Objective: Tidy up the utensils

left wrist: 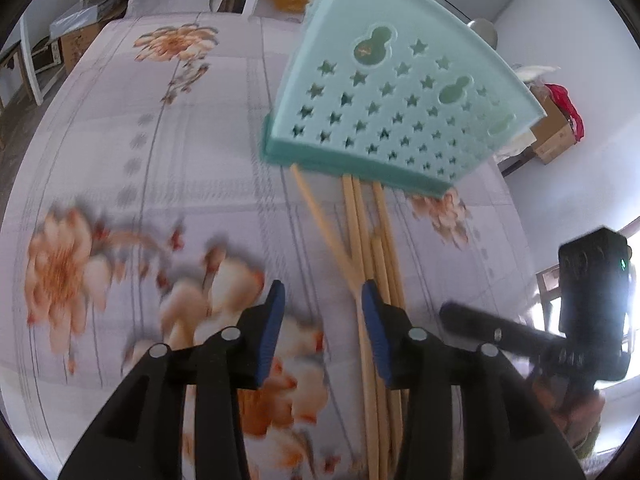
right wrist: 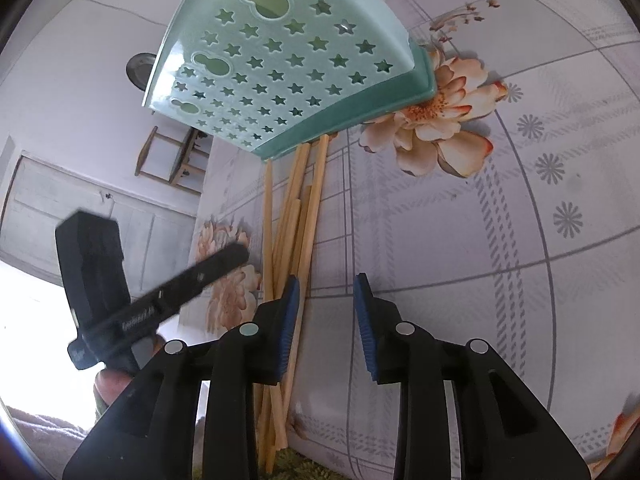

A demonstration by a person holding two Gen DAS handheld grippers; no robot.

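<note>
A mint-green utensil holder (left wrist: 400, 92) (right wrist: 280, 60) with star-shaped holes stands on the floral tablecloth (left wrist: 180, 152) (right wrist: 460, 240). Several wooden chopsticks (left wrist: 362, 232) (right wrist: 296, 208) lie loose on the cloth in front of its base, fanned out. My left gripper (left wrist: 323, 292) hovers open over the cloth, and the chopsticks run under its right finger. My right gripper (right wrist: 326, 284) is also open, with the chopsticks passing under its left finger. Neither pair of blue pads presses on anything. Each view shows the other gripper's black housing (left wrist: 592, 280) (right wrist: 92, 264) at the side.
The table's edge runs close to the chopsticks' near ends, with green rug (right wrist: 292, 464) below it. Beyond the table are a cardboard box (left wrist: 554, 136), a red bag (left wrist: 568, 108), a wooden chair (right wrist: 176, 156) and a pale door (right wrist: 80, 208).
</note>
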